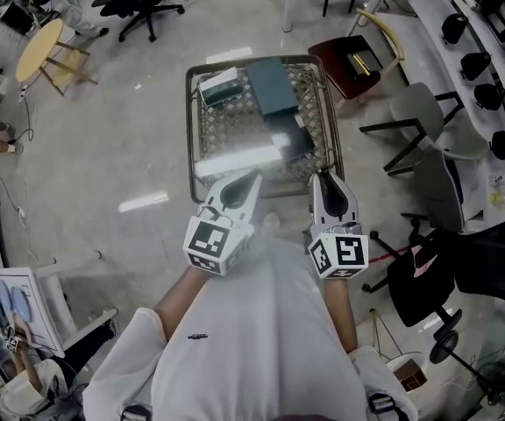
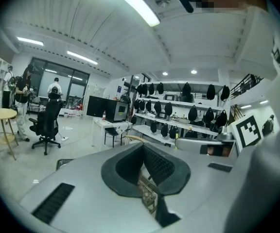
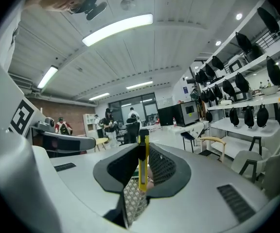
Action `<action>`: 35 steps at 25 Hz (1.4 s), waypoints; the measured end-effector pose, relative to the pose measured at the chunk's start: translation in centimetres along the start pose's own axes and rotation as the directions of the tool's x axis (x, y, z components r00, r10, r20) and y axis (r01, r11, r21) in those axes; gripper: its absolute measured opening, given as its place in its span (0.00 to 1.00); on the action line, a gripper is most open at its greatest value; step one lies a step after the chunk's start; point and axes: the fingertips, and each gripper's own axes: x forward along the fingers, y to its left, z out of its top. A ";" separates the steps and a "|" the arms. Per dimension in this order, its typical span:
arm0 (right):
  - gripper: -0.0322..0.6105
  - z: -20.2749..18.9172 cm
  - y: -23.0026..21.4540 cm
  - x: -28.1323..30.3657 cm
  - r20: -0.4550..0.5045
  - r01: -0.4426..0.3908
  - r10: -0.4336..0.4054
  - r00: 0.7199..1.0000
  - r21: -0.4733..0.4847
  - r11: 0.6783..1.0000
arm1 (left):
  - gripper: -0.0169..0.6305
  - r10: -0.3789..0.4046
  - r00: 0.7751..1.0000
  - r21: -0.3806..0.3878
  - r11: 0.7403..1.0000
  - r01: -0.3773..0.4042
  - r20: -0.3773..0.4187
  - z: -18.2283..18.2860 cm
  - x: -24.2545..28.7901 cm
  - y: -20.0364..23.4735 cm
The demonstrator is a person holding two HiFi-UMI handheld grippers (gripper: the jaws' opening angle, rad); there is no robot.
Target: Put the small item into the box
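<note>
Right gripper point(image 3: 141, 152) pinches slim flat yellow bar point(image 3: 142, 171); left gripper point(image 2: 143, 154) closed, empty.

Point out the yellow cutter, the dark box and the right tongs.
yellow cutter point(image 3: 142, 164): right gripper view, its yellow body.
dark box point(image 1: 272, 86): head view, its top face.
right tongs point(image 1: 324, 178): head view, the tips.

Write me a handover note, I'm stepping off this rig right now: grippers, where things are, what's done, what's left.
Left gripper: jaws together, empty, held near the person's chest.
Right gripper: shut on the slim yellow bar-shaped item, also near the chest.
Dark teal rectangular box and white-and-green box lie on the metal-framed mesh-top table ahead.
Done: item is gripped.
Left: carry it over a box and release; I can't tell which box is open.
</note>
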 end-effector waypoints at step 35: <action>0.14 -3.6 -2.6 8.8 -0.140 -0.040 0.041 0.989 0.011 0.999 | 0.03 0.017 0.995 -0.044 0.999 -0.021 -0.102 0.2 6.3 6.0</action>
